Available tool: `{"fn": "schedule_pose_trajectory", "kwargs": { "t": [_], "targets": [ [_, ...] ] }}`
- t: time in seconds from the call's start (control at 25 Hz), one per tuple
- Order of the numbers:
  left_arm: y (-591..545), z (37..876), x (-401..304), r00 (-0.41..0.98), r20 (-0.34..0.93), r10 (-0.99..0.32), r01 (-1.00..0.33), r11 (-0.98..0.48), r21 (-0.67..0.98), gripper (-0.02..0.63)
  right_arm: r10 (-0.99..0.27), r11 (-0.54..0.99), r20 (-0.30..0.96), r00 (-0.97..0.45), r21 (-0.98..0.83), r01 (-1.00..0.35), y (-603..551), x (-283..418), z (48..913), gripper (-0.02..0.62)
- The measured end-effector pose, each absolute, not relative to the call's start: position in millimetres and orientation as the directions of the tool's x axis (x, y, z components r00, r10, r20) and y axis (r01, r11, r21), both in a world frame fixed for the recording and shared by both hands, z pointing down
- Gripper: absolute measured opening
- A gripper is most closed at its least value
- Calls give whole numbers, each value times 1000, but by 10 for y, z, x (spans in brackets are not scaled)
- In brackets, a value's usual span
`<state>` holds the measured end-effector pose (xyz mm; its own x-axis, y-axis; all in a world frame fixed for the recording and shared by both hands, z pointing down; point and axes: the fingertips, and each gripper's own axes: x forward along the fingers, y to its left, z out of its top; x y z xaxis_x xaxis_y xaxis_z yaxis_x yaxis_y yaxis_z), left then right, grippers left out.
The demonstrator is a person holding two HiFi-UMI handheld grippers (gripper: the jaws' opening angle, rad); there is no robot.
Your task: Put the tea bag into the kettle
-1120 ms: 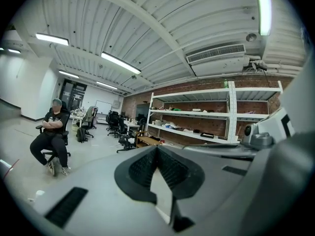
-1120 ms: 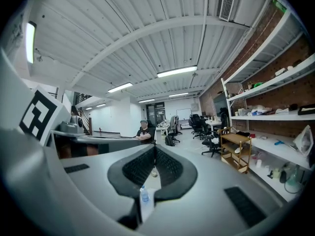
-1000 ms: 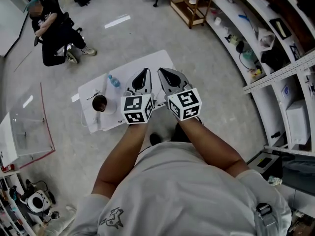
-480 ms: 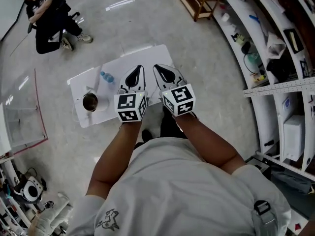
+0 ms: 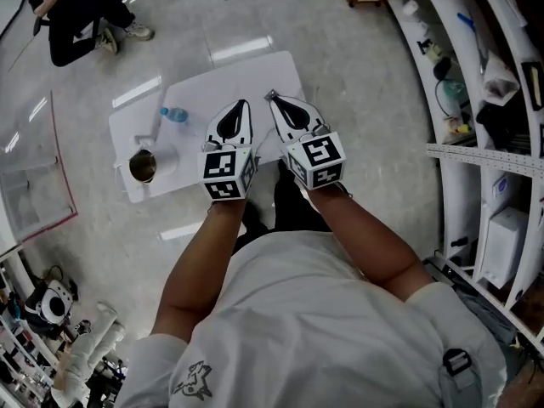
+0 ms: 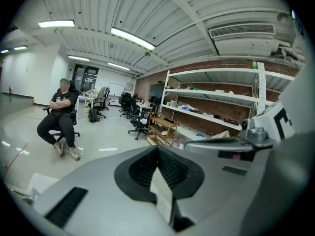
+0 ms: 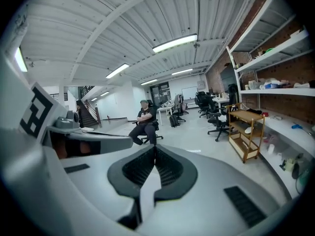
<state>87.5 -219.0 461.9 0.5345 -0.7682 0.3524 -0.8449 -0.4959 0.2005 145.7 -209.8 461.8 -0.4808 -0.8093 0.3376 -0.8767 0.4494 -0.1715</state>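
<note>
A low white table stands on the floor far below me. The kettle, its round top open and dark inside, sits at the table's left end. I cannot make out a tea bag in any view. My left gripper and right gripper hang side by side over the table's right half, well above it. Both point out level into the room. The left gripper is shut with nothing in it, and so is the right gripper.
A small water bottle lies on the table behind the kettle. A person sits on a chair past the table. Long shelves run along the right. A clear box stands at the left, and a wooden cart by the shelves.
The head view has swung: table and kettle have slid left and the seated person up to the frame's corner. Both grippers stay together, shut and empty.
</note>
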Motion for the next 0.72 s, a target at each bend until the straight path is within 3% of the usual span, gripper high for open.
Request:
{"fn": "schedule_pose_trajectory", "kwargs": {
  "t": [0.72],
  "targets": [
    [-2706, 6225, 1140, 522, 485, -702, -853, -438, 284, 2, -695, 465, 496, -521, -244, -851, -2630, 1792, 6352, 11]
  ]
}}
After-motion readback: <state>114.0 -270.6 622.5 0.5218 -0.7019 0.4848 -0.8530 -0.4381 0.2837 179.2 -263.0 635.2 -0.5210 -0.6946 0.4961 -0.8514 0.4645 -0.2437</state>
